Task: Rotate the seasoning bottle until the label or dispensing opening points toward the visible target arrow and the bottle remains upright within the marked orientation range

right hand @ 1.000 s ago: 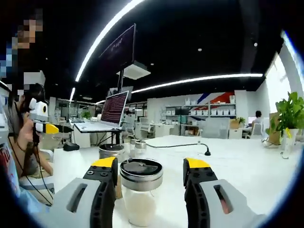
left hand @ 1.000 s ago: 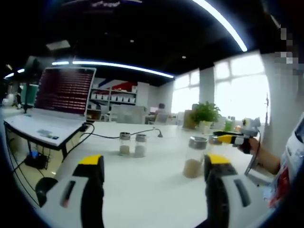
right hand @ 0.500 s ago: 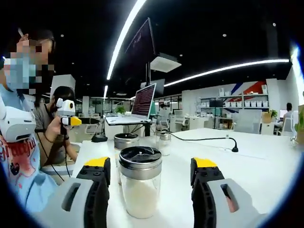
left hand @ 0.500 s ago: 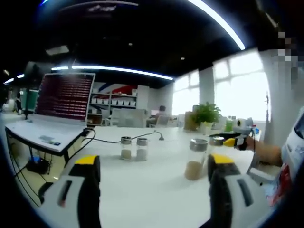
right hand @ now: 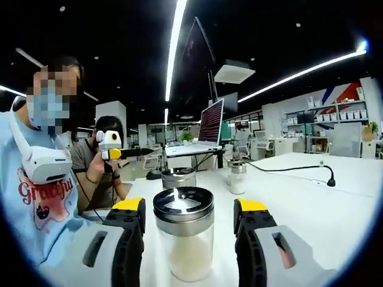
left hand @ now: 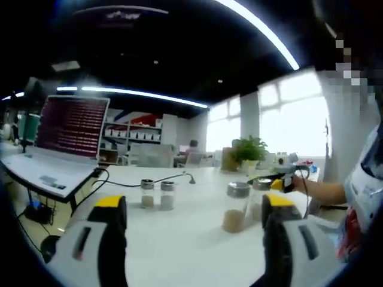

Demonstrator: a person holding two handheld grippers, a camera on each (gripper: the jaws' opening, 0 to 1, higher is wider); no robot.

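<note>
Swinging round the white-filled seasoning bottle (right hand: 183, 239) with right gripper (right hand: 189, 210) jaws wide, ungripped, rotation not begun; left gripper (left hand: 192, 206) wide, idle over table (left hand: 179, 239).

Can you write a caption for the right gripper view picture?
Open right gripper straddling an upright jar of white powder on a white table.

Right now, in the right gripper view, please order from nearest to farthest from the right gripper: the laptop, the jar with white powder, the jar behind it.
1. jar with white powder, between the right gripper jaws.
2. jar behind it, slightly left.
3. laptop, far, raised on its stand.
</note>
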